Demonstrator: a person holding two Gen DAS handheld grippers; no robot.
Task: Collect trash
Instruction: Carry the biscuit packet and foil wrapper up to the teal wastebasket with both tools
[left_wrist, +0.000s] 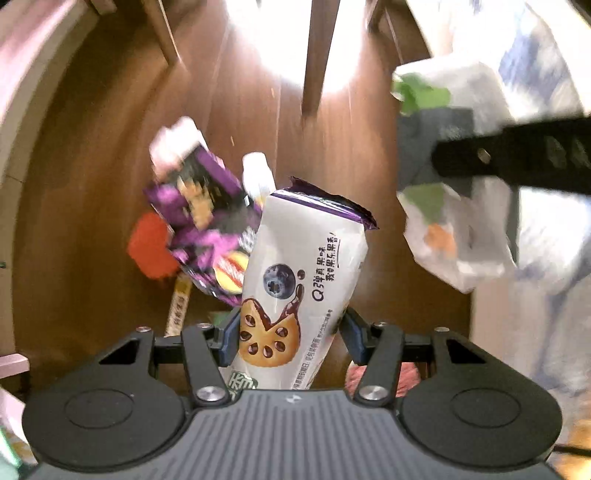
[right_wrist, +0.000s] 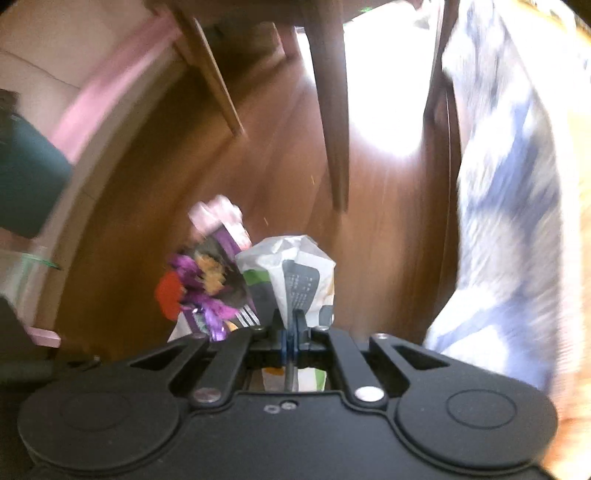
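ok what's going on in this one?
Trash pickup off a wooden floor. The left gripper is clamped on a white blueberry-cookie wrapper; the right gripper is shut on a crumpled white paper bag. A pile of purple snack packaging with something red lies on the floor below. Both views are motion-blurred.

A white snack wrapper (left_wrist: 299, 280) is printed with a dark blueberry, a brown biscuit and black characters, and is edged in purple at its far end. To its left, a purple packet (left_wrist: 199, 218) with orange marks and a red patch (left_wrist: 151, 245) are seen. The crumpled bag (right_wrist: 291, 273) is white with green, grey and orange panels. The floor (left_wrist: 92, 184) is brown wood.
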